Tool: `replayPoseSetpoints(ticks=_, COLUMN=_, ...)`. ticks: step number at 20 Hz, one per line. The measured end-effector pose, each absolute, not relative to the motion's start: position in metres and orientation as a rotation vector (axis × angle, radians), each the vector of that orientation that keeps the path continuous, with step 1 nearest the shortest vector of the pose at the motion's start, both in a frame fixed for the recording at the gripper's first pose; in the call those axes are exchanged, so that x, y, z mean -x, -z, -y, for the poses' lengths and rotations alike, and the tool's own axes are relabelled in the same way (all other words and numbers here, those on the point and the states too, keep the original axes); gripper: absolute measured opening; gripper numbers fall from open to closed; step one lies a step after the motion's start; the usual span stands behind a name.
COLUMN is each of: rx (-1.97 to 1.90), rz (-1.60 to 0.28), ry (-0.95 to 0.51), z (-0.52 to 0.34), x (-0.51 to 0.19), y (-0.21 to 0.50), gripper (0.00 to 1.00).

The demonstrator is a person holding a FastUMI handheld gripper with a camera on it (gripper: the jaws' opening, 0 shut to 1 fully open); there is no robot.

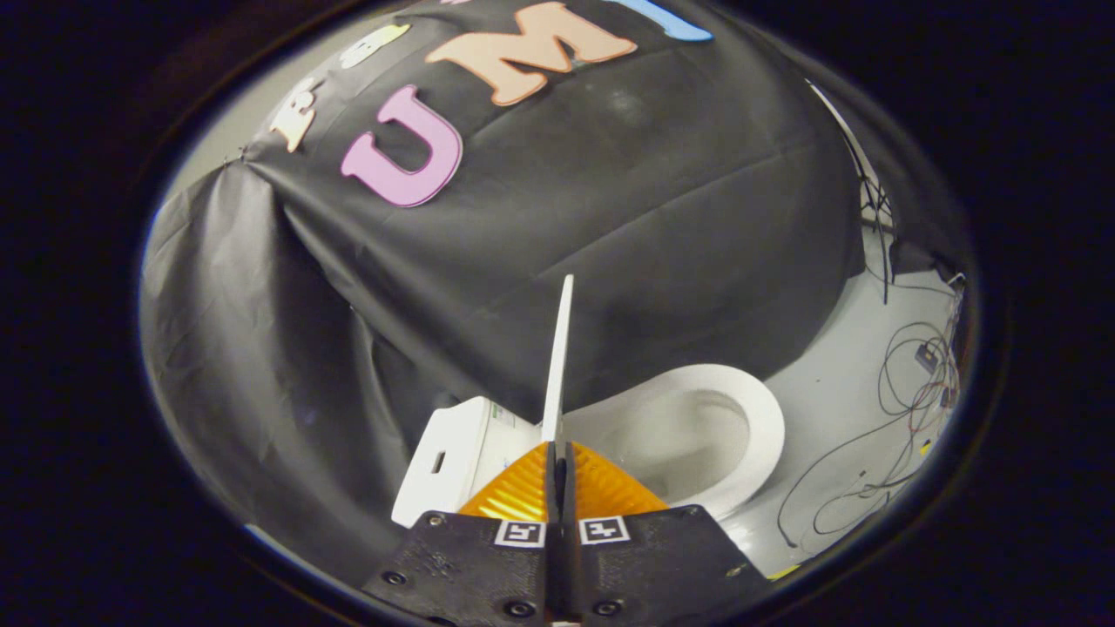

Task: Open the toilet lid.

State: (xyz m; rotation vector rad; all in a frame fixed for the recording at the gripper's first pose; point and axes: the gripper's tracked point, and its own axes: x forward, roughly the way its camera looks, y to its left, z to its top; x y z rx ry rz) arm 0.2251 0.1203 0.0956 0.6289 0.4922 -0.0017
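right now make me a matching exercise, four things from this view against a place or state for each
Things:
1. toilet lid
2. tongs
3. toilet bowl
4. cables

Places or states:
a. uncovered, to one side of the lid
b. loose on the pale floor past the bowl
c. raised, seen edge-on
d. closed on the lid's edge

Pairs: 1-c, 2-d, 3-a, 4-b

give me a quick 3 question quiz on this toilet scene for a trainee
1. True or false: the gripper is shut on the toilet lid.
2. The lid is: A flat on the seat, B raised edge-on, C lying on the floor.
3. What lies on the floor beyond the toilet seat?

Key: 1 true, both orange fingers press the lid's edge. 2 B. 3 loose cables.
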Motion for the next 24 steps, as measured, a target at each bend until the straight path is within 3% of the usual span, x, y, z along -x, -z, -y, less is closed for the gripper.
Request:
replayPoseSetpoints(ticks=15, rx=-0.350, rz=-0.460, ry=-0.148, z=-0.309, x=-0.261, y=-0.166, gripper=0.00)
replayPoseSetpoints(ticks=24, rx=-0.246, rz=-0.490, ry=-0.263, z=-0.433, x=-0.318, y=-0.123, gripper=0.00)
